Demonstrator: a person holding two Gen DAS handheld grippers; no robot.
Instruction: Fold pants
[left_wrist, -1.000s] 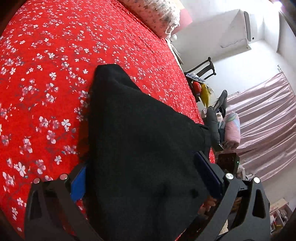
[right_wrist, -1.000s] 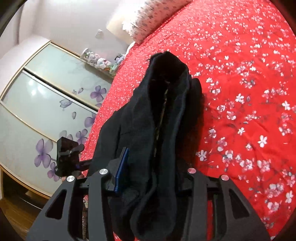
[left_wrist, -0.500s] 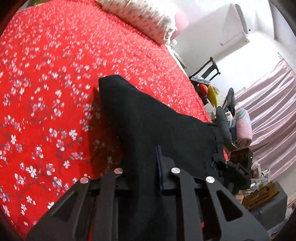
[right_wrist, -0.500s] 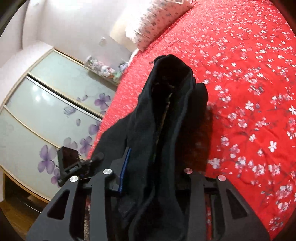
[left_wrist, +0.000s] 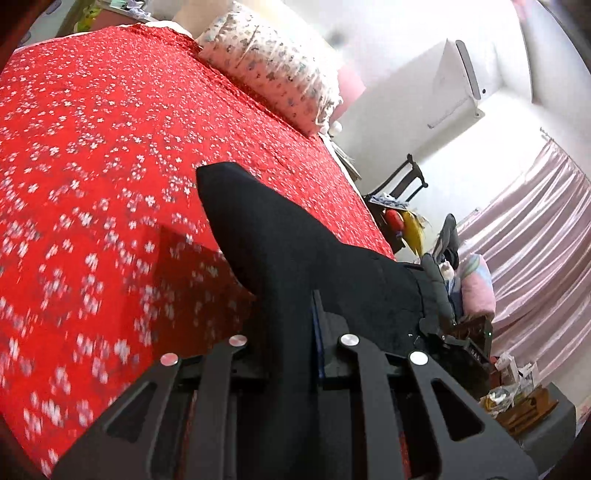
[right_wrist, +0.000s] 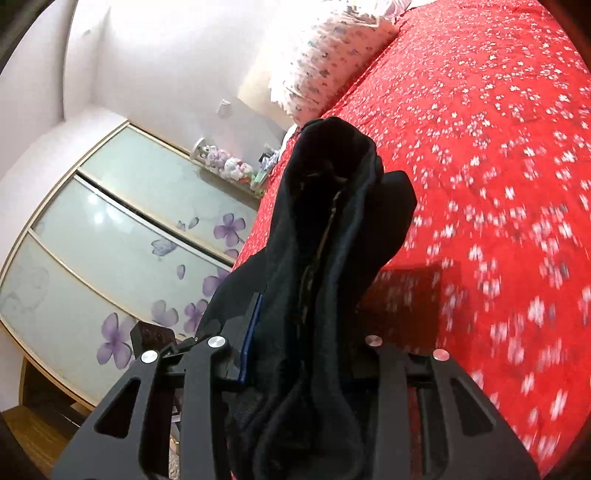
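Left wrist view sits low and close, looking along its gripper (left_wrist: 291, 332) across the red bedspread (left_wrist: 92, 166) toward the pillow (left_wrist: 273, 77) and curtain (left_wrist: 535, 236). Right wrist view, just as close, faces the wardrobe (right_wrist: 122, 236). Both share the black pants (right_wrist: 332, 240), bedspread and pillow.

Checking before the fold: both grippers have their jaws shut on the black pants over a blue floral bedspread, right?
Not quite: the bedspread is red with white flowers, as the left wrist view shows. Both the left gripper and the right gripper do have their jaws shut on the black pants.
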